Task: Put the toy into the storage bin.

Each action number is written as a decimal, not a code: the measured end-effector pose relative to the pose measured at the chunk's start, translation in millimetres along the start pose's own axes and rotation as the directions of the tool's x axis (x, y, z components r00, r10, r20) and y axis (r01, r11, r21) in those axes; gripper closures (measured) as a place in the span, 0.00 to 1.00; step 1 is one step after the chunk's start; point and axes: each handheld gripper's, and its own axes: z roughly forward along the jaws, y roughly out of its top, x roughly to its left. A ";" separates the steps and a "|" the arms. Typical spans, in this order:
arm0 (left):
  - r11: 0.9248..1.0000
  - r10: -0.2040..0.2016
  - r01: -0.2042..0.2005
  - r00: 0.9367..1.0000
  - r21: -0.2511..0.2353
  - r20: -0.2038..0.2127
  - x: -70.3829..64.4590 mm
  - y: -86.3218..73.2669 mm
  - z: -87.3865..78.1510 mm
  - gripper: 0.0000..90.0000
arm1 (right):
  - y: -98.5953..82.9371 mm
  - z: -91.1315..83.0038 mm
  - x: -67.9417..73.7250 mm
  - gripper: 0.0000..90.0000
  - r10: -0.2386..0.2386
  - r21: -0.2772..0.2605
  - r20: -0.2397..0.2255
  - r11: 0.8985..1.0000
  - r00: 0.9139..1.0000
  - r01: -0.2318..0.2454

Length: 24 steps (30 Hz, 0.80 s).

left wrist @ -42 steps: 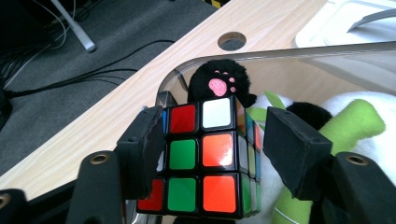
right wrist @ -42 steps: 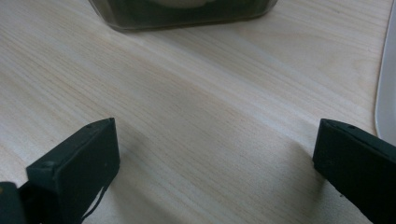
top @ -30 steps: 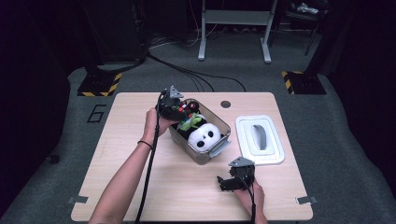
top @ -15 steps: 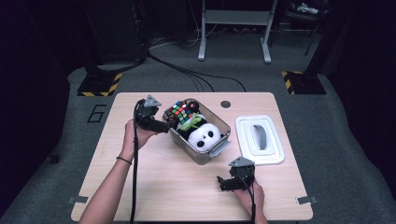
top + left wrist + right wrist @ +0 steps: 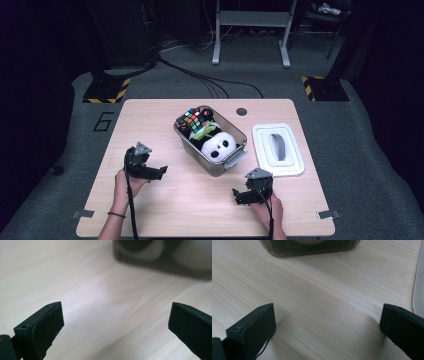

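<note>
On the left side of the pale wooden bench [image 5: 165,210], the left gripper [image 5: 159,172] sits low over the wood in the person's left hand [image 5: 125,182]. Its jaws are spread wide with nothing between them, and they point toward the bin. In the left gripper view bare wood lies between the two black jaws, and the bin's dark wall [image 5: 160,255] shows blurred at the top.

The clear plastic bin [image 5: 212,162] stands near the middle of the bench, set at an angle. A multicoloured puzzle cube [image 5: 194,119] rests at its far end. A panda soft toy [image 5: 220,146] fills the near end, with a green item [image 5: 205,131] between the two.

The right gripper [image 5: 237,196] is near the front edge, below the bin's near corner, held in the right hand [image 5: 267,210]. Its jaws also stand wide apart and empty. In the right gripper view the bin's base [image 5: 312,247] lies ahead across bare wood.

Farthest right, the white lid [image 5: 277,149] lies flat on the bench, just beside the bin and apart from it.
</note>
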 end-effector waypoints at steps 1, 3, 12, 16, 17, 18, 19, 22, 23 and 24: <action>1.000 0.000 0.000 1.000 0.000 0.000 0.0 0.0 0.0 0.00 | 0.0 0.1 -0.1 0.00 -0.002 0.000 0.002 1.000 1.000 0.002; 0.999 -0.044 0.045 0.999 0.008 -0.020 -2.1 -23.9 5.3 0.00 | 0.0 0.1 -0.1 0.00 -0.002 0.000 0.002 1.000 1.000 0.002; 0.999 -0.047 0.047 0.998 0.026 -0.032 -7.7 -48.0 13.5 0.00 | -0.5 -0.8 -0.5 0.00 -0.005 0.004 0.004 1.000 1.000 0.005; 0.998 -0.053 0.054 0.998 0.030 -0.034 -9.8 -53.9 17.7 0.00 | -0.6 -1.2 -1.2 0.02 -0.001 -0.005 0.004 1.000 1.000 0.001; 0.998 -0.053 0.054 0.998 0.030 -0.034 -9.8 -53.9 17.7 0.00 | -1.2 -2.3 -1.6 0.03 -0.002 -0.005 0.005 1.000 1.000 0.002; 0.999 -0.048 0.049 0.998 0.020 -0.041 -10.9 -56.8 18.3 0.00 | -1.5 -3.5 -2.7 0.03 -0.009 -0.005 -0.001 1.000 1.000 0.009; 0.999 -0.047 0.048 0.998 0.016 -0.039 -10.6 -57.3 18.1 0.00 | -1.6 -4.5 -3.2 0.02 -0.002 -0.015 -0.002 1.000 1.000 0.002; 0.998 -0.070 0.070 0.997 -0.007 -0.042 -9.6 -58.7 18.3 0.00 | -1.6 -7.9 -8.4 0.01 0.021 -0.039 -0.017 0.999 1.000 -0.022; 0.998 -0.070 0.070 0.997 -0.007 -0.042 -9.6 -58.7 18.3 0.00 | -1.6 -7.9 -8.4 0.01 0.021 -0.039 -0.017 0.999 1.000 -0.022; 0.998 -0.067 0.066 0.997 -0.017 -0.048 -10.9 -61.0 18.3 0.00 | -1.3 -9.7 -13.2 0.00 0.056 -0.048 -0.031 0.997 0.998 -0.057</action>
